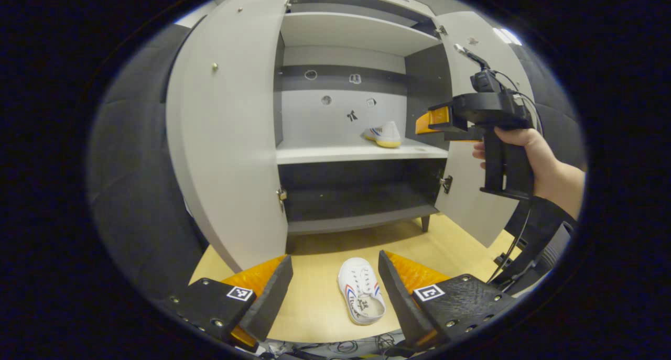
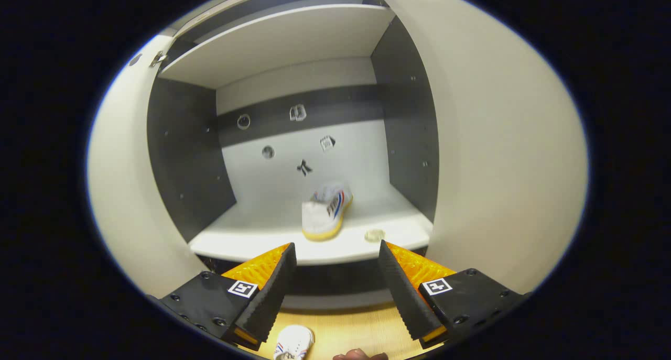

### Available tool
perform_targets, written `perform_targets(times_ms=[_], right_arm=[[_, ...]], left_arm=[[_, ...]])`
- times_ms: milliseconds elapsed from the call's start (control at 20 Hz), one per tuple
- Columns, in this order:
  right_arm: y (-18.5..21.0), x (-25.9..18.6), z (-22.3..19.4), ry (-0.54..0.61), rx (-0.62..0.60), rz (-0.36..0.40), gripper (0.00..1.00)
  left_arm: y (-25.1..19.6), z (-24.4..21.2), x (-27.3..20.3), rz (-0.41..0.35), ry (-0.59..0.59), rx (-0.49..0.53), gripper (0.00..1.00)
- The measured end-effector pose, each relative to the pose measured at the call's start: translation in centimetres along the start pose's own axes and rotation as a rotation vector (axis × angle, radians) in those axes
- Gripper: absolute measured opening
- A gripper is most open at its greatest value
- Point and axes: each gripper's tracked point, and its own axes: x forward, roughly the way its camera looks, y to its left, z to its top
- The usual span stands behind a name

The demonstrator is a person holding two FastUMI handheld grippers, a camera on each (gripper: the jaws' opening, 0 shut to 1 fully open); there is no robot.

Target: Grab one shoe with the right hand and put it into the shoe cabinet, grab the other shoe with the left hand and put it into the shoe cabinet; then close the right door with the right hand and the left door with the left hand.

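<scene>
Left gripper (image 1: 335,292) stood with fingers spread and empty above the floor shoe (image 1: 360,291), which lay on the floor (image 1: 314,302) between them, toe toward the shoe cabinet (image 1: 356,150). Left door (image 1: 230,140) hung wide open, near the lift path; a careless raise could clip its edge. Shelved shoe (image 2: 326,212) sat on the middle shelf (image 2: 262,242), heel near the front lip, where a second shoe pushed in could knock it off. Right gripper (image 2: 335,286) was released, empty, before that shelf. Right door (image 2: 503,155) stood open alongside; swinging it early would strike that hand.
</scene>
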Motion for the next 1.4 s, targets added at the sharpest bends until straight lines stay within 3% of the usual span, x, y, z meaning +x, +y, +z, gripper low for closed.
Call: perform_targets(times_ms=[250, 500, 850, 1000, 1100, 1250, 1300, 1350, 1400], right_arm=[[-1.2, -5.6, -6.9, 0.115, -0.030, -0.037, 0.98], [-3.9, -10.4, -10.9, 0.165, -0.012, -0.109, 0.98], [-9.1, -17.0, -11.1, 0.103, -0.120, -0.234, 0.98], [-12.6, -19.4, -10.6, 0.079, -0.092, -0.345, 0.97], [-14.5, -21.0, -10.7, 0.068, -0.045, -0.408, 0.97], [-17.6, -23.1, -11.4, 0.072, -0.009, -0.504, 0.97], [-18.7, -24.0, -11.7, 0.074, 0.002, -0.535, 0.99], [-19.7, -24.6, -11.9, 0.077, 0.016, -0.564, 0.99], [-20.8, -25.0, -12.0, 0.076, 0.033, -0.591, 0.99]], left_arm=[[-1.2, -6.4, 5.2, -0.091, 0.144, 0.043, 0.93], [-2.2, -14.1, 10.1, -0.165, 0.274, 0.052, 0.95], [-1.6, -20.0, 14.2, -0.184, 0.448, 0.005, 0.92], [-2.0, -21.2, 15.6, -0.189, 0.490, -0.003, 0.91], [-2.2, -21.8, 16.0, -0.189, 0.514, 0.024, 0.64], [-2.3, -22.0, 15.9, -0.199, 0.539, 0.048, 0.64], [-3.1, -22.4, 15.6, -0.236, 0.571, 0.025, 0.65], [-3.0, -22.7, 15.7, -0.226, 0.589, 0.005, 0.60], [-3.0, -22.5, 15.6, -0.220, 0.598, -0.007, 0.49]])
